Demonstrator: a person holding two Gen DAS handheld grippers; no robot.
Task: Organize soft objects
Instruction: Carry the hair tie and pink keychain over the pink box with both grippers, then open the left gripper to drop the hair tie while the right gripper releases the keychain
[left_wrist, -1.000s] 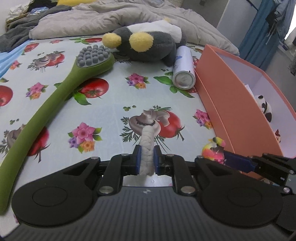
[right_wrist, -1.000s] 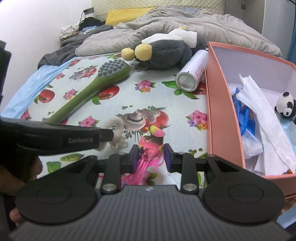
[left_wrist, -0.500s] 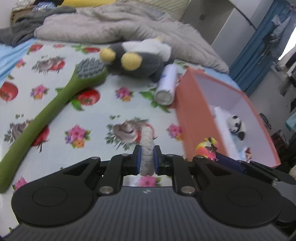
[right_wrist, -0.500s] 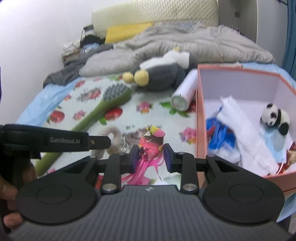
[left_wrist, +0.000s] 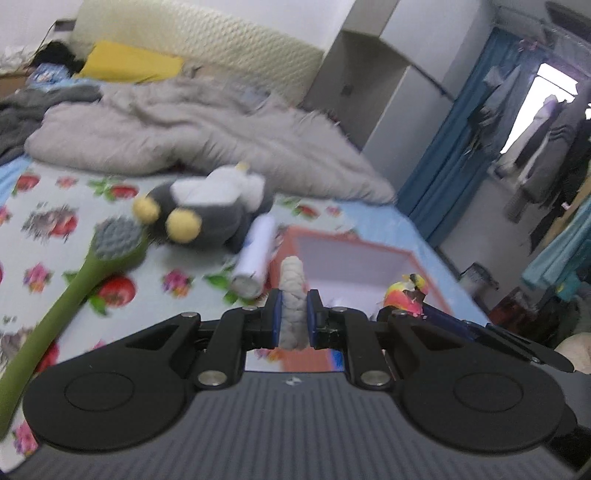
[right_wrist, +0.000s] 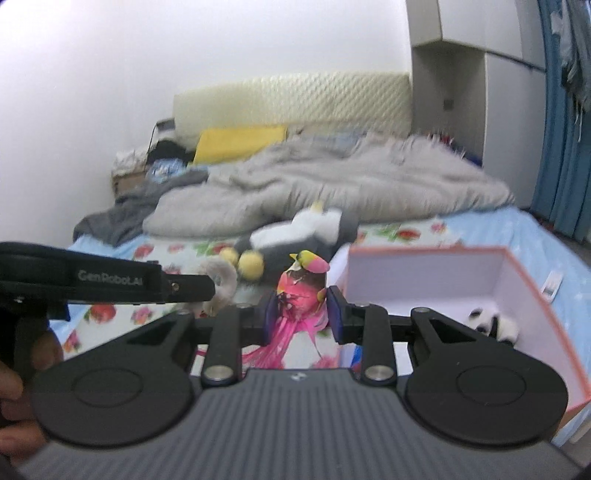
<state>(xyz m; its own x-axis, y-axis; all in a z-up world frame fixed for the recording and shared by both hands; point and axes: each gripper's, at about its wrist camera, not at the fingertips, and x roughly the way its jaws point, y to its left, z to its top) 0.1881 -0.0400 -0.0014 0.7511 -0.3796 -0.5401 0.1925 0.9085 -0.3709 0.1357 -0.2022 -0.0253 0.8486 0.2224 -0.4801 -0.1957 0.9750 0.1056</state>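
My left gripper (left_wrist: 294, 320) is shut on a grey-white fluffy scrunchie (left_wrist: 292, 291) and holds it in the air near the left wall of the pink box (left_wrist: 354, 247). My right gripper (right_wrist: 301, 314) is shut on a pink feathered bird toy (right_wrist: 300, 291), lifted beside the pink box (right_wrist: 532, 291). The bird toy also shows in the left wrist view (left_wrist: 404, 293). A small panda plush (right_wrist: 495, 323) lies inside the box. A grey penguin plush (left_wrist: 207, 214) lies on the bed behind.
A green long-handled brush (left_wrist: 74, 291) and a white spray can (left_wrist: 255, 262) lie on the flowered sheet (left_wrist: 48, 221). A grey duvet (left_wrist: 207, 140) is heaped at the back. The left gripper's body (right_wrist: 110, 284) crosses the right wrist view.
Both grippers have risen from the sheet and tilted up with their toys held. The left one has swung right towards the pink box.
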